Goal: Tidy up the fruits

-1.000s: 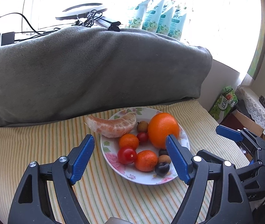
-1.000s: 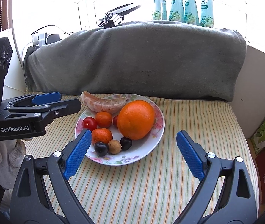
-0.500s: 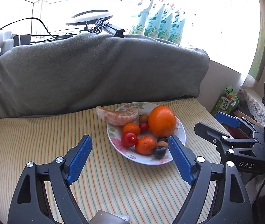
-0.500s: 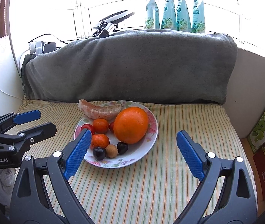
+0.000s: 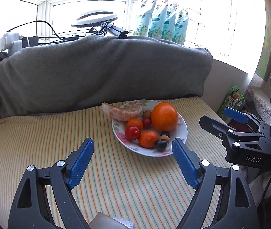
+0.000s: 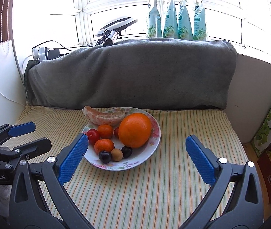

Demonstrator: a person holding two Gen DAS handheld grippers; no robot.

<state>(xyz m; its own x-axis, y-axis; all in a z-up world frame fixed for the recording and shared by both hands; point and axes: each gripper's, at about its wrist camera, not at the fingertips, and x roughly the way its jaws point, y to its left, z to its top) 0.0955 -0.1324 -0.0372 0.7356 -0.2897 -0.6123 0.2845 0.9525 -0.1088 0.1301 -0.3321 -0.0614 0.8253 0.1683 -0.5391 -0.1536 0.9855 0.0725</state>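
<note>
— Jaws on left gripper (image 5: pixel 133 164) and right gripper (image 6: pixel 136 159)?
— Both spread wide, gripping nothing, hovering short of plate (image 6: pixel 150 150).
— Fruit?
— All gathered on plate: big orange (image 6: pixel 135 130) by far rim, peeled segment (image 6: pixel 104 118) overhanging edge. Striped cushion (image 6: pixel 183 171) beneath.

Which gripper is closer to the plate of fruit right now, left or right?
Right, narrowly. The right gripper has one finger tip overlapping the plate rim in its view, open and empty. The left gripper sits just short of the plate, to its side, also open.
</note>
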